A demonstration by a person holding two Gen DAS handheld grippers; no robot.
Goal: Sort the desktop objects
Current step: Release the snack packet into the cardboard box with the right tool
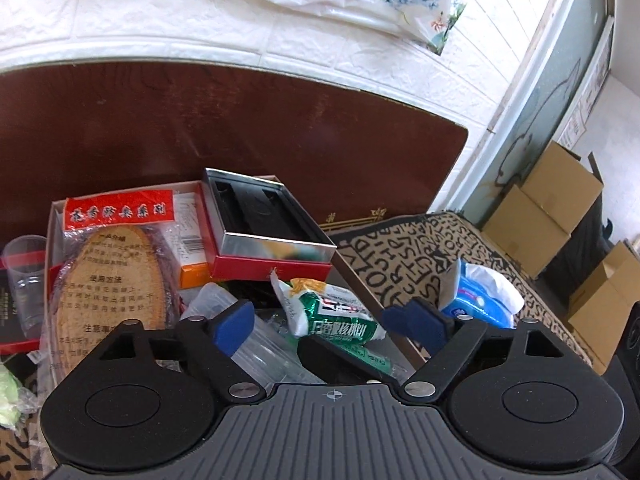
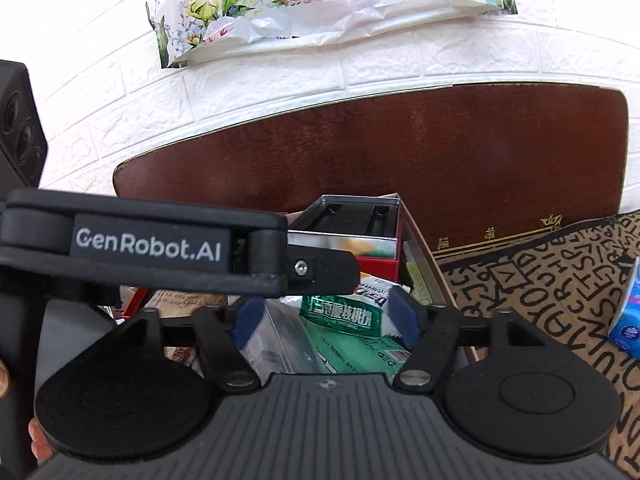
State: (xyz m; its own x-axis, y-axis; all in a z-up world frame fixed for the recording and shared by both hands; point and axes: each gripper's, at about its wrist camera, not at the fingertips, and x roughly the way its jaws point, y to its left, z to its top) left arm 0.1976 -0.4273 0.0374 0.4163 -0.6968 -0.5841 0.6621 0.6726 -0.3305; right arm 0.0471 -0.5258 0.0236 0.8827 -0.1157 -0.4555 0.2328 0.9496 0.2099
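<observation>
A green and white snack packet lies on a pile of things in a shallow box, beside a clear plastic container. My left gripper is open; the packet lies between its blue pads, which do not press on it. My right gripper is open too and straddles the same green packet. The left gripper's black body crosses the right wrist view just above the right fingers. Behind the packet sit a red box with a black insert and bagged insoles under a red label.
A clear cup stands at the left. A blue tissue pack rests on the letter-print cloth to the right. A dark wooden panel rises behind. Cardboard boxes sit far right, and a black speaker stands at the left.
</observation>
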